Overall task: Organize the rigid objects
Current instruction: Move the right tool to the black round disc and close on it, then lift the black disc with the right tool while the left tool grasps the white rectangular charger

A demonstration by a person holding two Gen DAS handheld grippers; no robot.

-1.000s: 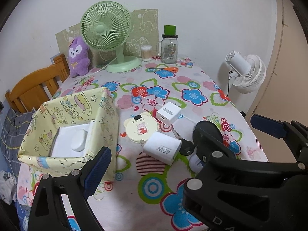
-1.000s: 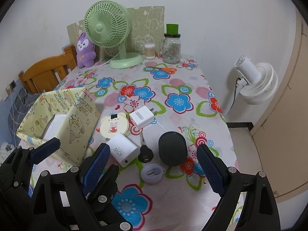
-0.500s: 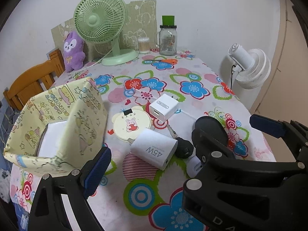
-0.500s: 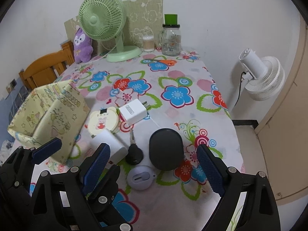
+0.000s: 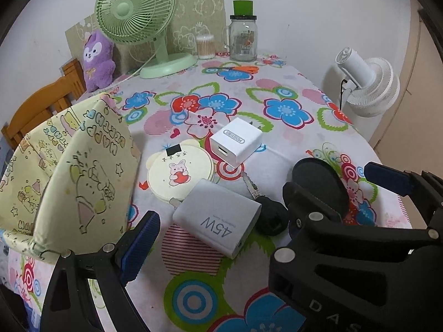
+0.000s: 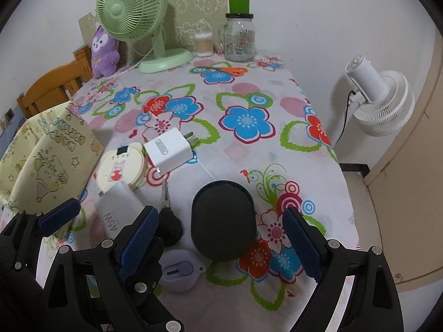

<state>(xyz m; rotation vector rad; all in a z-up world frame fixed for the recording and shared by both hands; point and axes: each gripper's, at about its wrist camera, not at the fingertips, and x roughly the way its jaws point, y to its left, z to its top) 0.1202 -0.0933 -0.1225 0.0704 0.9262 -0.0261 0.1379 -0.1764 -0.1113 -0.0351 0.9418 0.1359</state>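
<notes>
On the floral tablecloth lie a white 45W charger [image 5: 218,217], a smaller white plug charger [image 5: 236,141], a cream round bear case [image 5: 180,174], a black key fob [image 5: 270,215], a dark oval case [image 6: 223,220] and a pale lilac round tag [image 6: 180,272]. A yellow fabric bin [image 5: 69,171] stands at the left. My left gripper [image 5: 257,218] is open, low over the 45W charger. My right gripper [image 6: 221,246] is open, its pads on either side of the dark oval case, empty.
At the back stand a green desk fan [image 5: 138,13], a purple plush [image 5: 98,61], a glass jar with green lid [image 5: 243,38], a cotton swab pot [image 5: 205,47] and orange scissors [image 5: 235,69]. A white floor fan [image 6: 379,99] stands off the table's right edge. A wooden chair [image 5: 41,96] is at the left.
Both grippers have moved forward and lower toward the objects; the chargers and the dark case look larger and closer. The bin's inside has dropped out of view. Nothing was grasped.
</notes>
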